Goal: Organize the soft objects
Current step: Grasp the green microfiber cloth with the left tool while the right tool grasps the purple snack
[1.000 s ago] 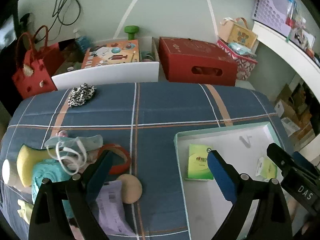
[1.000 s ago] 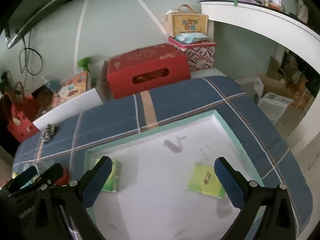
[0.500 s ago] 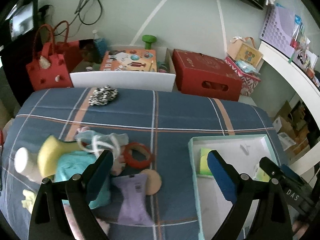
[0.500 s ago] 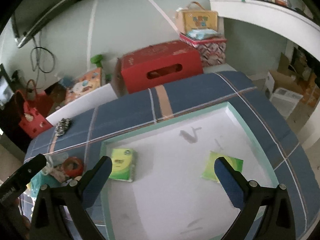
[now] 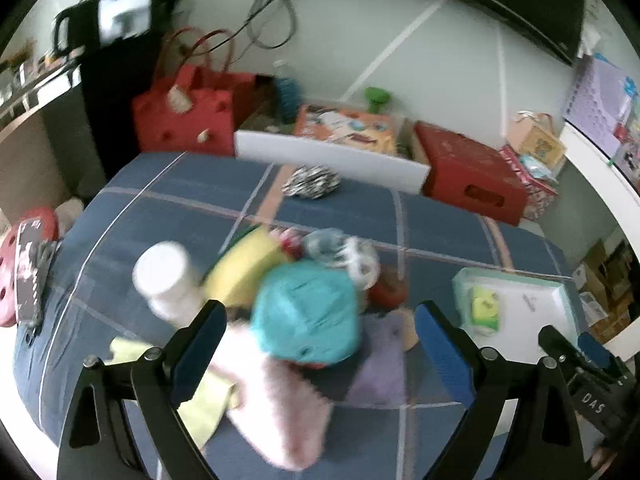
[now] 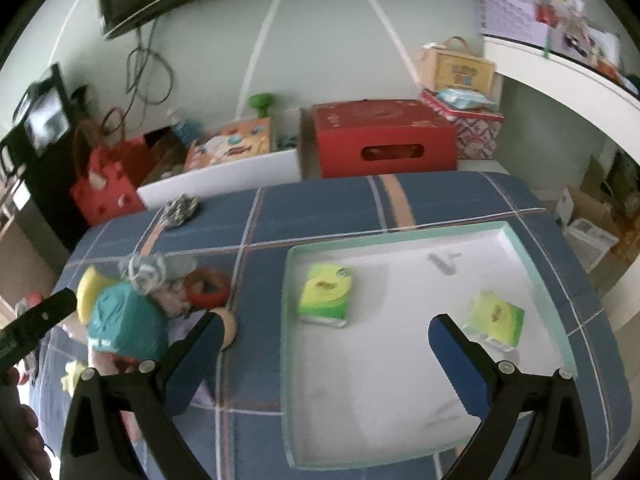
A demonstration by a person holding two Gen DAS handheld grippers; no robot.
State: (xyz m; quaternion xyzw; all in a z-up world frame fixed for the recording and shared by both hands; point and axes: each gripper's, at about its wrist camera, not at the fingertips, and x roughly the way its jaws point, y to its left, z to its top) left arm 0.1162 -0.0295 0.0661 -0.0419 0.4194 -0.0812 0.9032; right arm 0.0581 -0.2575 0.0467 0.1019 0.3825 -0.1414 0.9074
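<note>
A pile of soft things lies on the blue plaid tablecloth [image 5: 168, 196]: a teal bundle [image 5: 308, 314], a yellow sponge [image 5: 244, 268], a pink cloth [image 5: 280, 404], a lilac pouch [image 5: 382, 364], a face mask [image 5: 344, 250] and a red ring [image 6: 206, 286]. My left gripper [image 5: 320, 330] is open above the teal bundle. A shallow mint tray [image 6: 400, 234] holds two green tissue packs [image 6: 326, 294] [image 6: 496, 320]. My right gripper [image 6: 326, 348] is open over the tray's front left part, holding nothing.
A white bottle [image 5: 168, 280] stands left of the pile. A black-and-white scrunchie [image 5: 312, 186] lies at the table's far edge. Behind the table are a red box [image 6: 384, 138], a red bag [image 5: 184, 116] and a white bin [image 5: 328, 156].
My left gripper swung left from the tray toward the pile, which now sits between its fingers. My right gripper pulled back and up, so more of the tray and table shows.
</note>
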